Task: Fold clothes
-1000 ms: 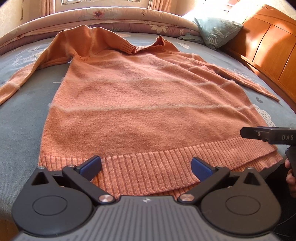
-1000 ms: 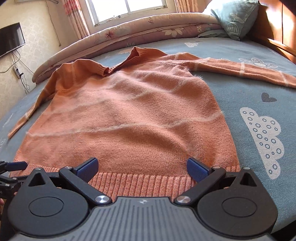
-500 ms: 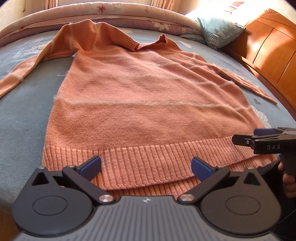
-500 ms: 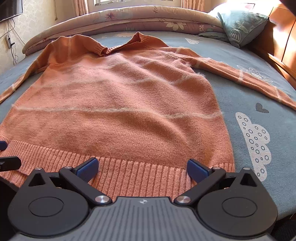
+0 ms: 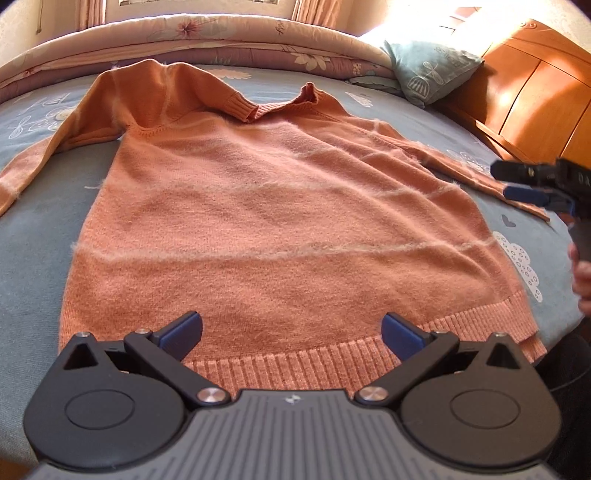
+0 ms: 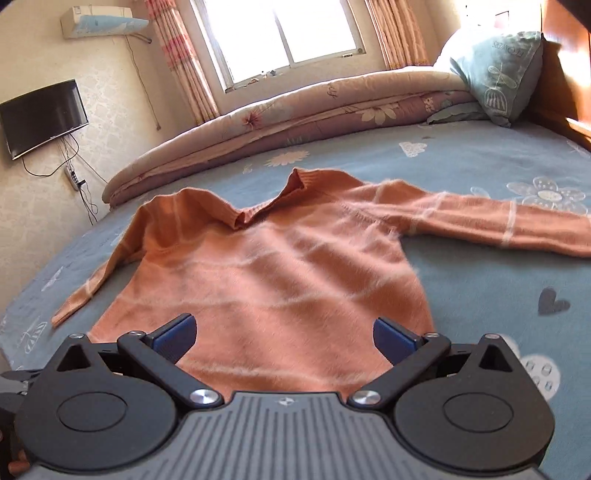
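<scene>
Left wrist view — one orange sweater (image 5: 280,229) lies flat and face-up on the blue bedsheet (image 5: 33,229), collar far from you, ribbed hem (image 5: 295,363) nearest; both sleeves are spread outward, the body unfolded; no fold has been made, so by my reading the whole task is ahead of you: sleeves in, then body over. Your left gripper (image 5: 291,330) is spread wide and empty, poised over the hem, holding nothing; whether its tips touch the knit I cannot tell. Your right gripper (image 5: 524,184) enters at the right edge, near the right sleeve, a hand (image 5: 581,280) below it. Count here: one sweater, two grippers, one pillow (image 5: 428,72), one rolled quilt (image 5: 207,40), one wooden headboard (image 5: 535,96).

Right wrist view — the same sweater (image 6: 273,291), one sleeve stretched right (image 6: 491,225), the other trailing left (image 6: 99,280); two sleeves, both unfolded. Your right gripper (image 6: 282,334) is likewise released, jaws wide, nothing between them, raised over the lower body of the garment. Count here: one sweater, one pillow (image 6: 498,70), one quilt (image 6: 295,114), one window (image 6: 288,33), one wall television (image 6: 44,116), one air conditioner (image 6: 99,22).
</scene>
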`<act>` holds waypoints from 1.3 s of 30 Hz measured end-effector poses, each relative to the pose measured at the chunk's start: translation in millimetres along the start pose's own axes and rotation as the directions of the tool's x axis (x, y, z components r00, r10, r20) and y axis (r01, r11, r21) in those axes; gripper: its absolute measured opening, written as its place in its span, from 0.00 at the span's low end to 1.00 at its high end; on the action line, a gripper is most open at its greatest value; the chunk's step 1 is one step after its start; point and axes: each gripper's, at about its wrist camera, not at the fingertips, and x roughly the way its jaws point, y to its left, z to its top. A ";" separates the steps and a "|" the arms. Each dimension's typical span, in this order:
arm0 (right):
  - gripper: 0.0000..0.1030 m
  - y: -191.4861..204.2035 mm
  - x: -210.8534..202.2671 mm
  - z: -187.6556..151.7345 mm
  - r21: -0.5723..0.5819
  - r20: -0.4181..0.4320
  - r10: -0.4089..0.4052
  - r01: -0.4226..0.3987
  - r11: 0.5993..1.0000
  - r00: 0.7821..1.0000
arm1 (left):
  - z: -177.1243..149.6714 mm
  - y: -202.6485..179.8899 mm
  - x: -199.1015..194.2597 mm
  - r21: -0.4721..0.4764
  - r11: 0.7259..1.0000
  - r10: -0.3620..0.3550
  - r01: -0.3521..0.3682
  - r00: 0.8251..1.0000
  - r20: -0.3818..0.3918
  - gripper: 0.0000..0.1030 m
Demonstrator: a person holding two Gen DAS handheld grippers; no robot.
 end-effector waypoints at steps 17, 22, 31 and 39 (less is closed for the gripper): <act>0.71 -142.3 155.3 63.4 0.435 -0.125 0.128 -0.061 0.898 0.984 | 16.5 -1.9 37.0 0.061 0.996 0.071 -0.067 0.996 -0.061 0.99; 0.72 -148.0 169.8 62.2 0.480 -0.079 0.195 -0.135 0.867 0.978 | 20.8 -0.9 42.0 0.058 0.996 0.071 -0.068 0.996 -0.053 0.99; 0.31 -134.1 174.2 74.7 0.310 -0.126 0.050 -0.009 0.951 0.991 | 17.6 -5.0 43.8 0.109 0.991 0.083 -0.079 0.996 -0.035 0.99; 0.12 -104.5 153.8 91.2 0.113 -0.034 -0.206 0.208 0.971 0.978 | 18.4 -4.7 43.5 0.115 0.991 0.080 -0.075 0.996 -0.039 0.99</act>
